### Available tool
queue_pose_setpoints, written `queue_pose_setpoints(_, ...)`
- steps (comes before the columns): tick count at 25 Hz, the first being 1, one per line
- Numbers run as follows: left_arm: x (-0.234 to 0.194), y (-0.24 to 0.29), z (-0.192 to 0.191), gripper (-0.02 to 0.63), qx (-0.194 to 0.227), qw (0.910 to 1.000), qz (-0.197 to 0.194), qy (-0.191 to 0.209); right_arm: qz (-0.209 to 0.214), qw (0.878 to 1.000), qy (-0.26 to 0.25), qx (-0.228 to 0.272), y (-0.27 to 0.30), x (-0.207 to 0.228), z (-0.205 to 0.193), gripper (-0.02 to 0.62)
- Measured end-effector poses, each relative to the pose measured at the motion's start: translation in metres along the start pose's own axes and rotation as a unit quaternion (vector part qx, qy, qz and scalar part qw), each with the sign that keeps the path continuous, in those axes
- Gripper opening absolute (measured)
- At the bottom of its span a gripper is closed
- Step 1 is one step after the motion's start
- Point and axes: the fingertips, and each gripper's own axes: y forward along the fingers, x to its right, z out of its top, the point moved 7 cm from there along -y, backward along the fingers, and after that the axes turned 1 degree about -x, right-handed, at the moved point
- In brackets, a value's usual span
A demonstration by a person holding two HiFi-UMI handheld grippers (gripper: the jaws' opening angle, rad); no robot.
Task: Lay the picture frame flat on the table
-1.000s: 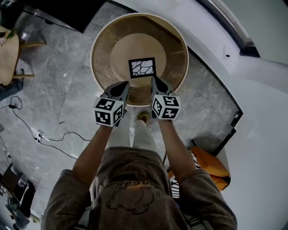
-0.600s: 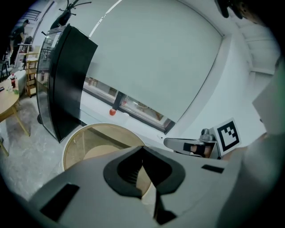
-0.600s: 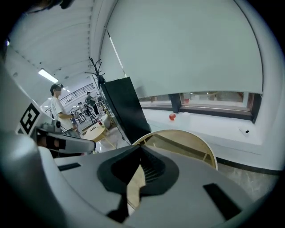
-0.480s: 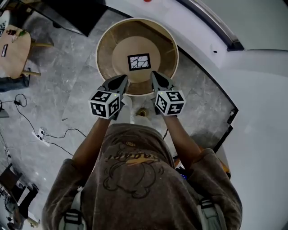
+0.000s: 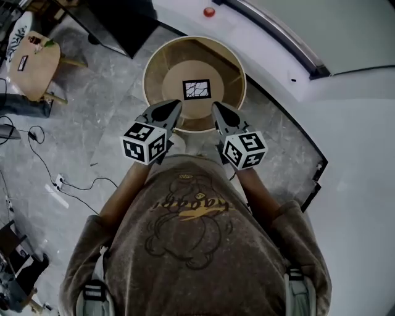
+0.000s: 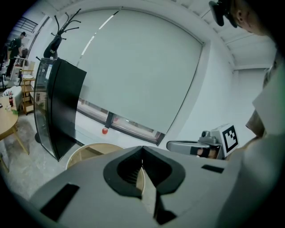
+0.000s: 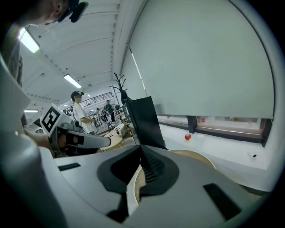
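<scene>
A small black-edged picture frame [image 5: 196, 89] sits mid-way on a round tan wooden table [image 5: 154, 71]. The left gripper [image 5: 174, 106] and right gripper [image 5: 217, 107] hover short of it, jaws pressed together, empty, seemingly readying an approach.

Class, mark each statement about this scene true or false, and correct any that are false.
1. The picture frame is on the round table. True.
2. The left hand-held gripper grips the frame. False: its jaws are closed on nothing, and the frame is apart from it.
3. The right hand-held gripper is wide open. False: it is shut and empty.
4. A small red object sits on the white ledge beyond the table. True.
5. The table is square. False: it is round.
</scene>
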Motion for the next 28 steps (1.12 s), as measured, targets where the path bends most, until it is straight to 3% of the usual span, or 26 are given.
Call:
queue_pose_setpoints(16,0.041,-0.056,0.015,0.017,0.057,0.9975,-0.002,0.042,0.034,0.996,-0.024,0.083,-0.055,-0.052,0.037,0.020)
queue_pose_setpoints(28,0.046,-0.066,0.016,0.017,0.068,0.9962,0.009,0.054,0.034,0.994,-0.027,0.097,-0.064,-0.054,0.036,0.020)
